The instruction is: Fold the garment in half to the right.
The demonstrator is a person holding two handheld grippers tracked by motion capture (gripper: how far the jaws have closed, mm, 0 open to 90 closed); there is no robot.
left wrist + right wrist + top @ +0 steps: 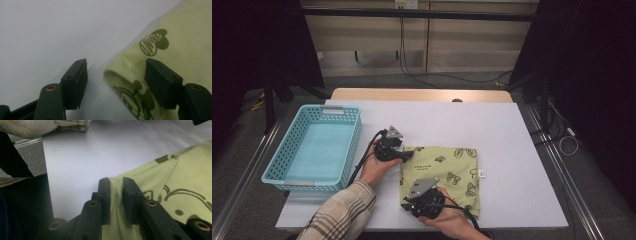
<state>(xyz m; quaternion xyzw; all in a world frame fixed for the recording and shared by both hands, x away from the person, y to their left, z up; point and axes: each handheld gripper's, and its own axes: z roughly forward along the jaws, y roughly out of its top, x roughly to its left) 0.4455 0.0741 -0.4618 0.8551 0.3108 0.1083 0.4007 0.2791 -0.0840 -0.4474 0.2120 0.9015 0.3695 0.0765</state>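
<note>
Landmark — the folded green cloth [443, 176], a printed garment lying flat on the white table [512, 150], toward its near edge.

Left of the cloth and well apart from it stands an empty turquoise basket [314, 147].

At the cloth's far-left corner sits the left gripper [408, 156]. In the left gripper view its jaws stand apart and straddle the rolled edge of the cloth [130, 75]: one jaw rests over bare table, the other over the fabric, and neither pad presses yet. For a sound grip the judgement is to seat the lower jaw under every folded layer before closing, so that no ply slips free.

At the cloth's near-left corner sits the right gripper [408, 206]. In the right gripper view its jaws stand nearly together, clamped on a pinch of the cloth's edge [116, 195] — fabric fills the narrow gap between them.

The step in hand appears to be taking the left side of the cloth at both corners. A level, simultaneous lift should then keep the fold intact on the way to whatever comes next.
</note>
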